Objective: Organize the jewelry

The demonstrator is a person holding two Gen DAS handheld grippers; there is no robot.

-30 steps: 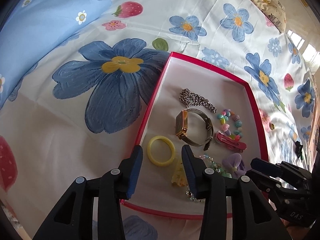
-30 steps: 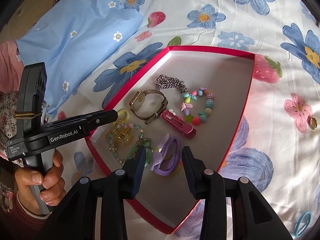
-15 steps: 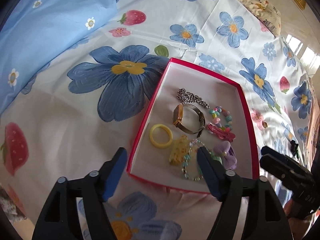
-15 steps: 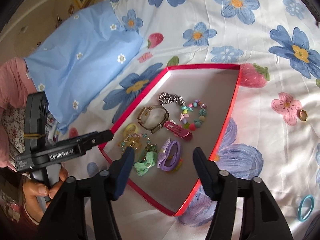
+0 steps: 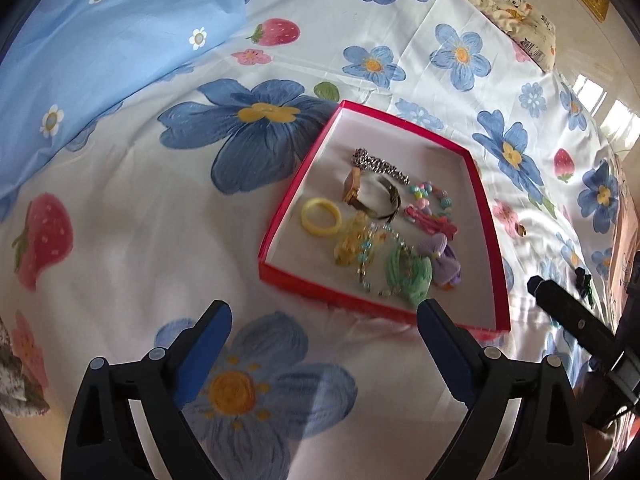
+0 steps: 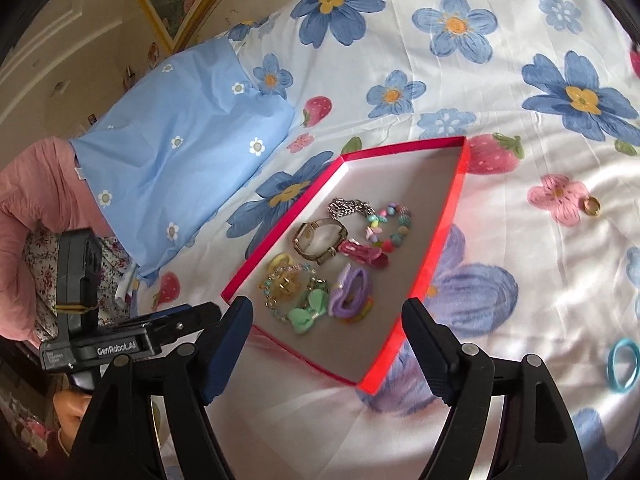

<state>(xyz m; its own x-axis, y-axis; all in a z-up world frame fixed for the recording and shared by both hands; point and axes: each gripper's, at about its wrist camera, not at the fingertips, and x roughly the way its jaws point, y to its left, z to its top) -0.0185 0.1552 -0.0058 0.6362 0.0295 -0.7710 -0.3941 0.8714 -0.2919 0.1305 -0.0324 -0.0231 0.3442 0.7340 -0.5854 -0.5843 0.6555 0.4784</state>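
red box (image 5: 280,216): on flowered bedsheet (image 5: 120,220), holds watch (image 5: 370,196), chain (image 5: 380,166), yellow ring (image 5: 320,216), bows, beads
left gripper (image 5: 324,344): jaws just opened wide, nothing between, above sheet near box
right gripper (image 6: 328,344): jaws just opened wide, empty, at box's near edge
gold ring (image 6: 591,205), blue band (image 6: 624,364): on sheet, outside box

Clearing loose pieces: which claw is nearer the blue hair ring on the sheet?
Right. Right claw hovers at the box's near edge, blue hair ring to its right; left claw sits beyond the box's left corner. Both just opened, empty.
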